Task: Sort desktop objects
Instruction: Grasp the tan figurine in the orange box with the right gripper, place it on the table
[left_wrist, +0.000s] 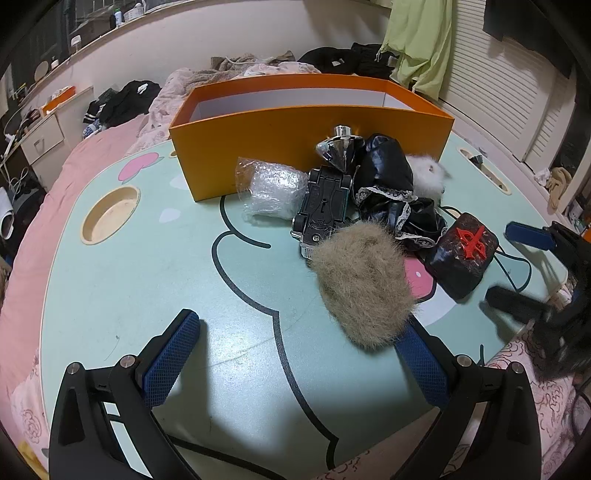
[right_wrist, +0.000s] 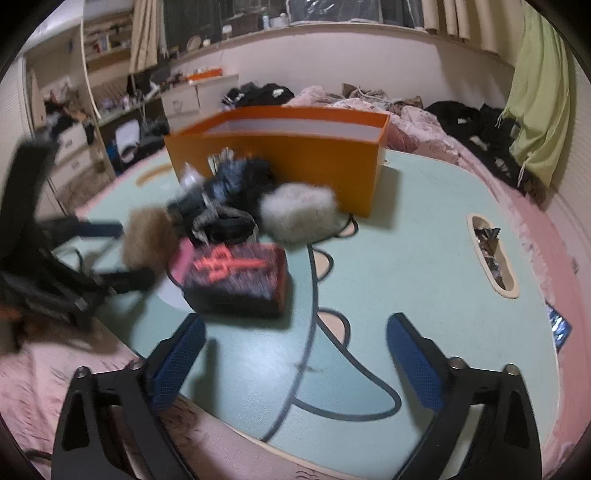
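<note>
The left gripper was open, its blue pads spread wide, with nothing between them. The tan fur ball lay just ahead of it and off to the right, its near edge over the tip of the right-hand pad, perhaps brushing it. To take the ball, the left gripper would likely need to shift right and a little forward so the ball sat between the pads.

The right gripper was open too and held nothing. The dark block with the red mark sat just ahead of it and to the left, its long side running across the gripper's line. By my judgement each hand had its own nearest piece: the left the fur ball, the right the block.

Behind both lay the heap: a clear plastic bag, a black toy car pointing away toward the orange box, black cloth with lace trim and a white fur ball. The box stood open at the far side of the green table, apparently holding nothing.

The left view was sharp and showed the car and bag plainly. The right view was blurred, so the heap ran together there, but it showed the white fur ball in full and a slot in the table holding what may be wrappers.
</note>
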